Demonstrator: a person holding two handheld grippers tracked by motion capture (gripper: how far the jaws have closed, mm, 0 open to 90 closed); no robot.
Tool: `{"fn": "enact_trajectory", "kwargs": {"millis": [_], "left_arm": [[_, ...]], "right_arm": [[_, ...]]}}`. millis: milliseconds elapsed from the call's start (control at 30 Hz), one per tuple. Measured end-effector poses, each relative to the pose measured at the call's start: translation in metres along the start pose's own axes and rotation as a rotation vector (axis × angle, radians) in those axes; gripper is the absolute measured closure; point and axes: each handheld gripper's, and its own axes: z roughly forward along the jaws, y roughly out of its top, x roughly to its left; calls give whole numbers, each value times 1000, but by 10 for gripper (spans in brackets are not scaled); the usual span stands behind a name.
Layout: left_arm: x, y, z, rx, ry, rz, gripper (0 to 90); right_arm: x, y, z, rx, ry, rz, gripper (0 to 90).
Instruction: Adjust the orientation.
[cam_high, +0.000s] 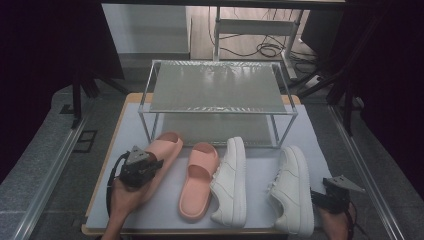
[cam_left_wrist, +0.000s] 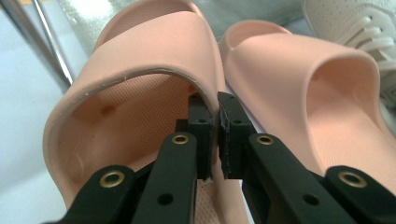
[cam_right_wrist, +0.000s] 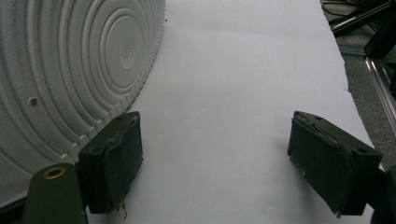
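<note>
Left tool (cam_left_wrist: 215, 135) is clamped on the strap edge of the pink slide (cam_left_wrist: 140, 93). Right tool (cam_right_wrist: 215, 172) sits wide apart on the table (cam_right_wrist: 233, 93), beside the white sneaker (cam_right_wrist: 70, 70).

A metal rack (cam_high: 215, 92) stands at the back of the white mat (cam_high: 165, 200). Two white shoes (cam_high: 231, 182) lie in front. Cables (cam_high: 267, 49) lie behind.

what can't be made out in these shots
- Left claw, high view: its tips are hidden by its own body and the left slide, so the grip can't be read there.
- Left slide's heel, left gripper view: cut off by the bottom edge and the claw arms.
- Right sneaker, right gripper view: just its ribbed sole; the upper faces away.
- Right claw, high view: dark, tips hidden behind the sneaker.
- Rack's lower shelf, high view: mostly under the top shelf.
</note>
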Motion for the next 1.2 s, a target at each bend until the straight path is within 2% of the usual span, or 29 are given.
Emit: {"fn": "enact_trajectory", "kwargs": {"millis": [100, 333, 667, 1033, 1200], "left_arm": [[-1, 5, 8, -6, 4, -2, 847], [-1, 17, 25, -29, 25, -35, 848], [1, 32, 48, -57, 84, -67, 848], [-1, 41, 73, -67, 128, -96, 847], [-2, 45, 86, -80, 162, -111, 847]], "right_arm": [[0, 0, 0, -1, 0, 0, 178], [0, 0, 0, 0, 2, 2, 179], [0, 0, 0, -1, 3, 4, 181], [-1, 0, 0, -1, 2, 3, 181], [-1, 0, 0, -1, 4, 5, 181]]}}
